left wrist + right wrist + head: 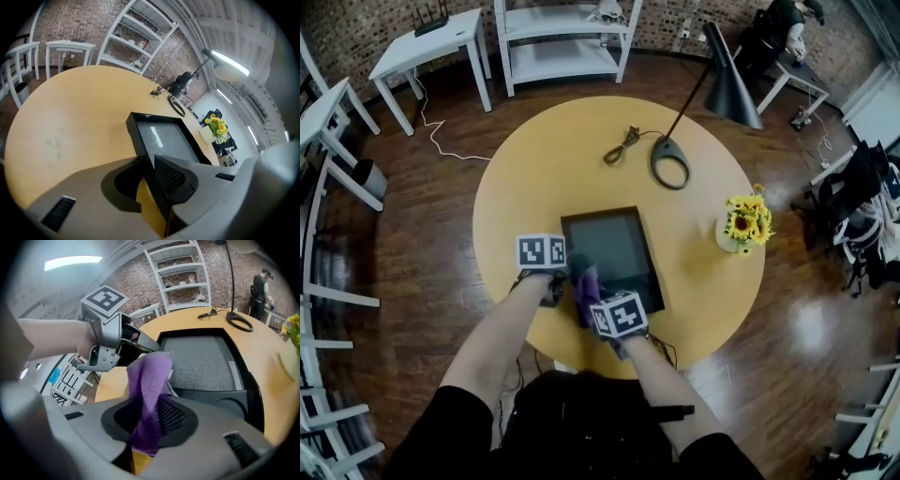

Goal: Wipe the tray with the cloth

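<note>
A black rectangular tray point(614, 248) lies on the round yellow table point(534, 169), near its front edge. My left gripper point(553, 289) is at the tray's near left corner. In the left gripper view the tray point(164, 138) has its left rim running between the jaws, and my left gripper point(149, 161) is shut on that rim. My right gripper point(591, 300) is at the tray's near edge, shut on a purple cloth point(586, 281). In the right gripper view the cloth point(149, 380) hangs bunched between the jaws of my right gripper point(150, 413), just short of the tray point(206, 362).
On the far side of the table stand a black desk lamp point(668, 161) with its cable point(623, 145), and to the right a vase of sunflowers point(745, 223). White tables and a shelf unit point(562, 37) ring the room. A person point(260, 289) stands far back.
</note>
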`<state>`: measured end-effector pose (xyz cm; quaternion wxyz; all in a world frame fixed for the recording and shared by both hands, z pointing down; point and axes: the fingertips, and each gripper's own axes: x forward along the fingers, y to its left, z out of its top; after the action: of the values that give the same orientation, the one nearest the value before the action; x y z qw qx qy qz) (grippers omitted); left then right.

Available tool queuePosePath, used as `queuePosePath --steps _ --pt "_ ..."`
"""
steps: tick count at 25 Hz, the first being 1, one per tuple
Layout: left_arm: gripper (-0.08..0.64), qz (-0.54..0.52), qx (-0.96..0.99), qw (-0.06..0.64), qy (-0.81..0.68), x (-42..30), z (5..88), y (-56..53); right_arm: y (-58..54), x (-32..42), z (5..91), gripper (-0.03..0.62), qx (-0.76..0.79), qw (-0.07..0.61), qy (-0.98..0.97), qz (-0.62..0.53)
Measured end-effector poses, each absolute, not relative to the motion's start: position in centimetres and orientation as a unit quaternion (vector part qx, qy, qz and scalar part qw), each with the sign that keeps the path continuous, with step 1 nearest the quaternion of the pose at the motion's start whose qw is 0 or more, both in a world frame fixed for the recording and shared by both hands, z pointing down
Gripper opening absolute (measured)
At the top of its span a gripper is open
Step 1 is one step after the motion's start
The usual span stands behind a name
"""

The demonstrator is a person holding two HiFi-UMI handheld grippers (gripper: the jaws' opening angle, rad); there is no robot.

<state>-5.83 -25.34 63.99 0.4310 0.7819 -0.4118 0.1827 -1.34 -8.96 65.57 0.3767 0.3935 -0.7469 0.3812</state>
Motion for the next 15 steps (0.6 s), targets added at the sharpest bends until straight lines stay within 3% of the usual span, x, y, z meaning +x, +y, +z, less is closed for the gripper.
queuePosePath --steps 4,9,15 --pt "0.080 0.185 0.764 0.453 -0.422 -6.0 64.5 -25.6 -8.8 -1.4 65.5 0.095 0.395 0.387 -0.748 0.367" --pt "0.081 0.206 0.764 0.425 -0.441 -5.7 64.5 -25.6 -8.7 -1.0 65.6 0.095 0.397 0.391 -0.749 0.358" --pt "0.086 0.223 0.779 0.397 -0.431 -5.5 64.4 -25.5 -8.8 5.7 65.2 0.097 0.430 0.392 -0.730 0.358"
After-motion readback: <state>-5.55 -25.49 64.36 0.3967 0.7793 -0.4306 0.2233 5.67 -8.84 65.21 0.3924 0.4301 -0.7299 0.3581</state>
